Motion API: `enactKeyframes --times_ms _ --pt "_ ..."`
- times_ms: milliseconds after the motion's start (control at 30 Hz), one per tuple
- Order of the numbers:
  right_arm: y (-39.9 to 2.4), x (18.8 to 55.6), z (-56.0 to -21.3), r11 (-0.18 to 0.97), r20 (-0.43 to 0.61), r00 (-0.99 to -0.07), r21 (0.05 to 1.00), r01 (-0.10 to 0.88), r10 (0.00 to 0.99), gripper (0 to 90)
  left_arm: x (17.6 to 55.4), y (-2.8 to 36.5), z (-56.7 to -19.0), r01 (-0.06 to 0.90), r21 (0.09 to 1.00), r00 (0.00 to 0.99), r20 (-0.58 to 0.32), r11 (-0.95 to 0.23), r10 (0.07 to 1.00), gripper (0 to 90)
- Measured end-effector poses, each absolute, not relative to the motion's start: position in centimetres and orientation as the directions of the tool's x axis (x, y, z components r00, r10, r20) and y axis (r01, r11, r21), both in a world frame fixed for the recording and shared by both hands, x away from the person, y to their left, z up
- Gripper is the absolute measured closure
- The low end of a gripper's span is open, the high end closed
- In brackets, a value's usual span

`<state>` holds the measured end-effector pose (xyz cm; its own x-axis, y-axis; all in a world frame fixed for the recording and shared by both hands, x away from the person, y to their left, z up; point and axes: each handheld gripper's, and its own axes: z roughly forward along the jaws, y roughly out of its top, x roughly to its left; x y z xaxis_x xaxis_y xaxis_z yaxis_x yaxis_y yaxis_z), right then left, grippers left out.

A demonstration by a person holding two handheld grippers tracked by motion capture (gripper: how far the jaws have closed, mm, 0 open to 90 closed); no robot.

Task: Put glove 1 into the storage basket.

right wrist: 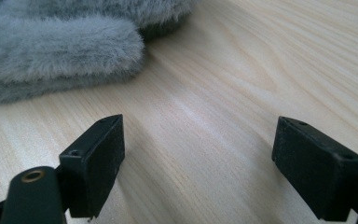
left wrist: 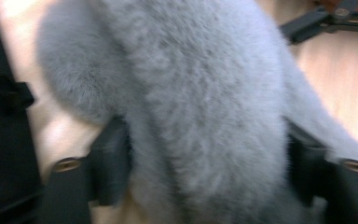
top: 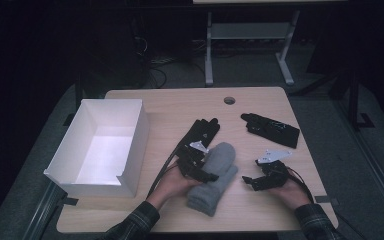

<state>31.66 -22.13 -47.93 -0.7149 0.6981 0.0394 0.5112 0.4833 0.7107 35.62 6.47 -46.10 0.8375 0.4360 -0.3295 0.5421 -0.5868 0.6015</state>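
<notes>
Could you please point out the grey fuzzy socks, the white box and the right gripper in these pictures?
grey fuzzy socks (top: 215,177), high view, middle of the top sock.
white box (top: 130,150), high view, its right wall.
right gripper (right wrist: 198,163), right gripper view, midway between its open jaws.

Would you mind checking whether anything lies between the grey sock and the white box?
Nothing visible does. The grey sock, with the left gripper pressing on both its sides, lies right of the white box, with bare table between; the black glove sits farther back.
</notes>
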Motion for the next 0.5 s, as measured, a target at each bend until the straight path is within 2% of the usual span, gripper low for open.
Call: enactKeyframes --times_ms 133,267,500 --pt "-22.18 31.66 -47.99 0.483 0.037 -0.718 0.715 0.505 0.695 16.7 35.74 6.52 -46.24 0.561 0.585 0.827 -0.378 -0.585 0.415 54.8" --pt "-22.23 31.59 -48.05 0.477 0.042 -0.717 0.720 0.505 0.696 16.4 35.63 6.32 -46.05 0.545 0.586 0.838 -0.372 -0.600 0.399 68.2" --pt "-22.30 31.66 -48.18 0.476 0.036 -0.718 0.725 0.498 0.695 14.5 35.33 6.30 -45.54 0.540 0.595 0.842 -0.367 -0.595 0.396 74.1"
